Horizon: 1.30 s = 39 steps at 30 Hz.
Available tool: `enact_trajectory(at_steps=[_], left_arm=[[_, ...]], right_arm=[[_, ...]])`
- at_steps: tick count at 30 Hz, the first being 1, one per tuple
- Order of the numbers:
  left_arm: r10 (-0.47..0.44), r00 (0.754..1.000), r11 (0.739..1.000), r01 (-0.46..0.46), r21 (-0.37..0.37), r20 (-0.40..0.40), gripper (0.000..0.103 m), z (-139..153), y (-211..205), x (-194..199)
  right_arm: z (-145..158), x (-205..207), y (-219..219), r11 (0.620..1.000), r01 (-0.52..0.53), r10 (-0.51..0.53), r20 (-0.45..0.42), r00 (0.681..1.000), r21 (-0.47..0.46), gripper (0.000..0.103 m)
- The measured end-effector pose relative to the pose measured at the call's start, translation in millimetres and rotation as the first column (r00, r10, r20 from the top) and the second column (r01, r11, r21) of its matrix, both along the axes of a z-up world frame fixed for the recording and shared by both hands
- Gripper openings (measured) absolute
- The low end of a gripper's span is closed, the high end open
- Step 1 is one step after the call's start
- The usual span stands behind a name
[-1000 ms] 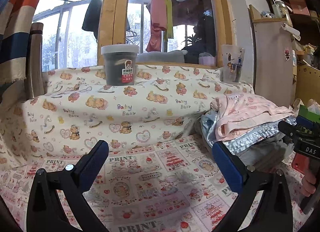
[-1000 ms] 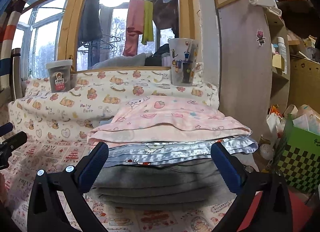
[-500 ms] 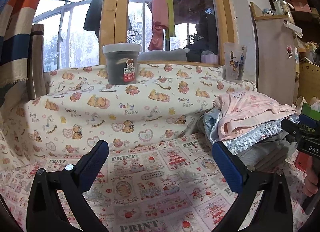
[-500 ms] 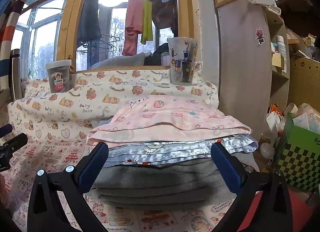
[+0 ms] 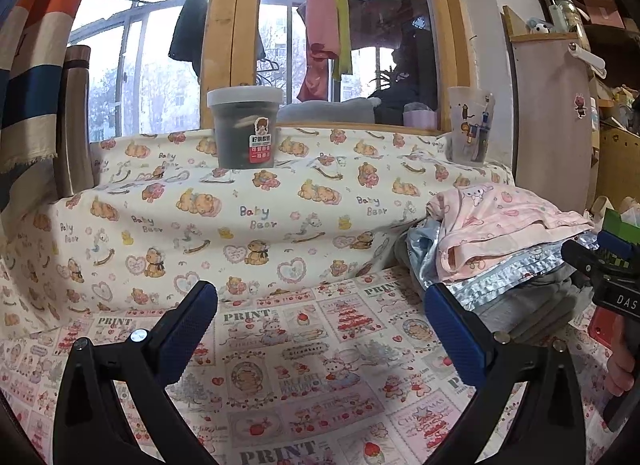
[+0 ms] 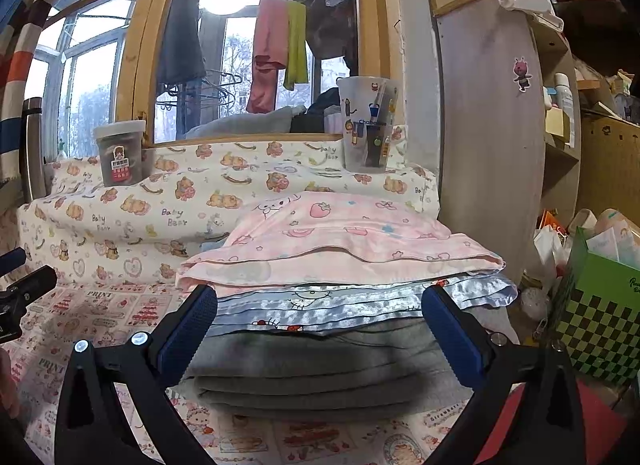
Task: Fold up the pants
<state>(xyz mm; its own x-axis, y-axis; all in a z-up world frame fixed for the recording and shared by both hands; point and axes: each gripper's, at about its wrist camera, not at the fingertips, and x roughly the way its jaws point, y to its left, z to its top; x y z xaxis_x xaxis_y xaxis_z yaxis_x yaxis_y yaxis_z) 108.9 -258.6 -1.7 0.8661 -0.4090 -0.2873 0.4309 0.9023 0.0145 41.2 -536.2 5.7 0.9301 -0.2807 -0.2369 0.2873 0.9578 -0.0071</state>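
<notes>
A stack of folded clothes sits at the right of the printed bed sheet (image 5: 304, 365). Pink patterned pants (image 6: 340, 241) lie on top, over a shiny pale-blue garment (image 6: 340, 305) and folded grey pants (image 6: 320, 369) at the bottom. The stack also shows in the left wrist view (image 5: 500, 233). My right gripper (image 6: 320, 325) is open and empty, with its fingers on either side of the stack's front. My left gripper (image 5: 320, 321) is open and empty above the bare sheet, left of the stack. The right gripper's body (image 5: 600, 269) shows at the right edge of the left wrist view.
A bear-print cloth (image 5: 260, 217) covers the ledge behind. On it stand a dark lidded tub (image 5: 245, 127), a printed cup (image 5: 470, 125) and a steel flask (image 5: 74, 121). A grey cabinet (image 6: 488, 125) and a green checked box (image 6: 596, 305) stand to the right.
The left wrist view has shifted slightly, so the clothes stack sits a little further right and lower. The right gripper has barely moved. Both stay open.
</notes>
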Motion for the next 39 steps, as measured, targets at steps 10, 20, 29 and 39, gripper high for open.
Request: enact_trajectory(at_steps=[10, 20, 29, 39], left_arm=[[0.001, 1.0, 1.0, -0.001, 0.001, -0.001, 0.103, -0.2, -0.1, 0.1], [-0.003, 1.0, 1.0, 0.003, 0.003, -0.003, 0.103, -0.2, -0.3, 1.2], [-0.003, 1.0, 1.0, 0.003, 0.004, -0.006, 0.103, -0.5, -0.6, 0.9], [-0.001, 1.0, 1.0, 0.001, 0.0, -0.004, 0.103, -0.6, 0.3, 1.5]], right_arm=[[-0.2, 0.7, -0.5, 1.0, 0.0, 0.0, -0.001, 1.0, 0.0, 0.102], [-1.2, 0.3, 1.8, 1.0, -0.003, 0.003, -0.003, 1.0, -0.003, 0.102], [-1.2, 0.2, 1.6, 1.0, -0.003, 0.003, -0.002, 1.0, -0.003, 0.102], [-4.1, 2.5, -2.0, 1.0, 0.003, -0.002, -0.019, 1.0, 0.022, 0.102]])
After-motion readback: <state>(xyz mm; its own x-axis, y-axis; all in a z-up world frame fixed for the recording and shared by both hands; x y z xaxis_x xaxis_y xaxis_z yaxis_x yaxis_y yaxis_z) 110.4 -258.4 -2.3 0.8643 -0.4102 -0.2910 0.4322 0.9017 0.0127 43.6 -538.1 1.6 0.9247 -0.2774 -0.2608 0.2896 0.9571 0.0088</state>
